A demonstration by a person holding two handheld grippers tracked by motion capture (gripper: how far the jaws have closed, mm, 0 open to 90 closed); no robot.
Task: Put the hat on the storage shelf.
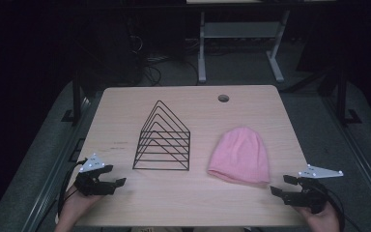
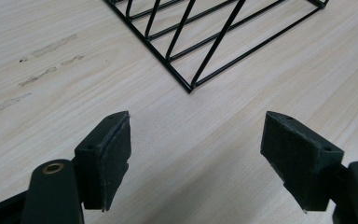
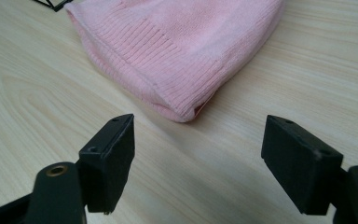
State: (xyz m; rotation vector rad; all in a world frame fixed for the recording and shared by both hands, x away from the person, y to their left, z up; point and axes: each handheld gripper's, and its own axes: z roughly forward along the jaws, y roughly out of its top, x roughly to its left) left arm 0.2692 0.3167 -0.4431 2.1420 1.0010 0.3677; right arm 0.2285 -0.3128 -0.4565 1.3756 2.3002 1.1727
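Observation:
A pink knitted beanie [image 1: 240, 155] lies flat on the right half of the wooden table [image 1: 188, 203], ribbed brim toward me. Left of it stands a black wire rack [image 1: 163, 139] shaped like a row of triangles. My left gripper [image 1: 116, 185] rests near the table's front left corner, open and empty, pointing toward the rack's near corner [image 2: 189, 88]. At the front right corner my right gripper [image 1: 280, 185] is open, also empty. It points at the beanie's brim corner [image 3: 186, 109], a short way off.
A round cable hole [image 1: 223, 98] sits near the table's far edge. Beyond the table are dark floor, cables and the legs of a white desk frame [image 1: 202, 53]. Faint scuff marks [image 2: 42, 60] show on the wood left of the rack.

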